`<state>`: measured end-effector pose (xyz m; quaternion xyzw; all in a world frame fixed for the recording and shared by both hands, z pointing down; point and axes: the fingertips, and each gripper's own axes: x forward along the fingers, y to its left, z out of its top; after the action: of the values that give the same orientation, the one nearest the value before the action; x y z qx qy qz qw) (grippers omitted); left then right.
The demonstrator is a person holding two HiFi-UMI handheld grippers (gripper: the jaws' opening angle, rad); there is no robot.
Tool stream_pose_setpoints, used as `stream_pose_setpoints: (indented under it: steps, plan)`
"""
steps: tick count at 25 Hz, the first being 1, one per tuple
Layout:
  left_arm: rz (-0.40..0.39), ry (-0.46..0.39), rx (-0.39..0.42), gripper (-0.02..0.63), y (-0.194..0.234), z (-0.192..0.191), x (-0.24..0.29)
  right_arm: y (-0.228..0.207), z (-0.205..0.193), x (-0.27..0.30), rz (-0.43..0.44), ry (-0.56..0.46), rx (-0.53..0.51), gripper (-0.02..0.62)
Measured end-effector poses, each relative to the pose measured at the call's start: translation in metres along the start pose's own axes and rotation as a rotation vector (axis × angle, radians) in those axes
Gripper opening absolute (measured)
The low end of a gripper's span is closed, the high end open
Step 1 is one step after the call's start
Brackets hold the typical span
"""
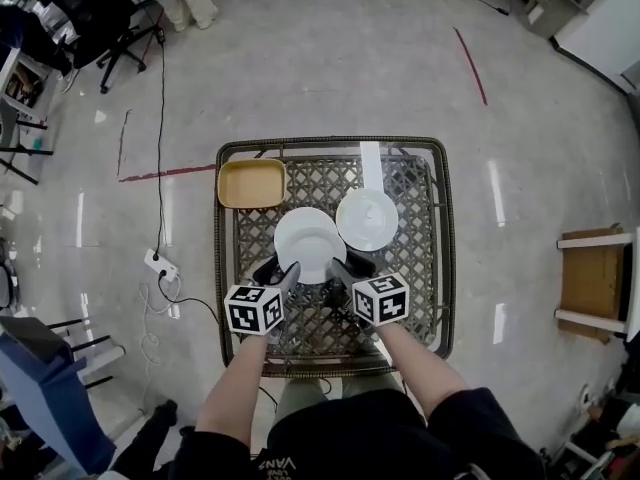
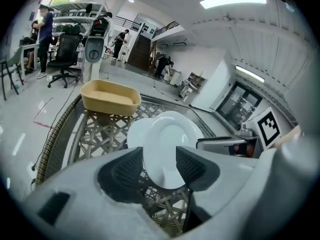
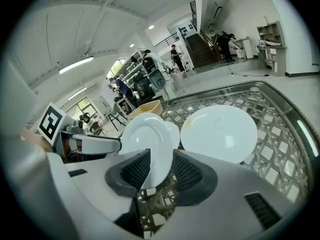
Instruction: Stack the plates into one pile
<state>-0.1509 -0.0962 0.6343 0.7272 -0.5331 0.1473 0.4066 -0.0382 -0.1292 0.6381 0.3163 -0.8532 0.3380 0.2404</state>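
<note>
white plate [image 1: 310, 238]: near rim clamped by left gripper [image 1: 285, 274] and right gripper [image 1: 340, 270], partly hidden behind both claws.

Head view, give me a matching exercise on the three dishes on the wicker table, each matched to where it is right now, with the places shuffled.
Things:
1. tan dish
2. nearer white plate
3. farther white plate

Places:
A. lying flat on the table, right of the middle, with no gripper on it
B. at the table's far left corner
C. gripped by its near rim in the left gripper and the right gripper

Pairs: 1-B, 2-C, 3-A
</note>
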Motion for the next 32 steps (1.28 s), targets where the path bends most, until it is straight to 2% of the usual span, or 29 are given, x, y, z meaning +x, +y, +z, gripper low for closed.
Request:
stream_pose_setpoints:
  steps: [6, 11, 18, 24, 28, 32]
  plan:
    - [0.059, 0.047, 0.037, 0.212, 0.033, 0.019, 0.014, 0.004, 0.019, 0.038, -0.006, 0.023, -0.022, 0.152]
    - [0.072, 0.104, 0.072, 0.221, 0.040, 0.020, 0.030, 0.000, 0.024, 0.049, -0.023, 0.055, -0.041, 0.159]
    - [0.068, 0.173, 0.052, 0.241, 0.039, 0.005, 0.037, 0.003, 0.020, 0.050, -0.020, 0.109, -0.104, 0.201]
    - [0.082, 0.187, 0.050, 0.261, 0.040, 0.001, 0.040, 0.004, 0.017, 0.047, -0.043, 0.127, -0.195, 0.247]
    - [0.111, 0.162, 0.043, 0.284, 0.043, 0.005, 0.033, 0.002, 0.019, 0.039, -0.046, 0.098, -0.182, 0.249]
    - [0.097, 0.062, 0.104, 0.285, 0.029, 0.029, 0.025, -0.016, 0.023, 0.021, -0.071, 0.033, -0.091, 0.245]
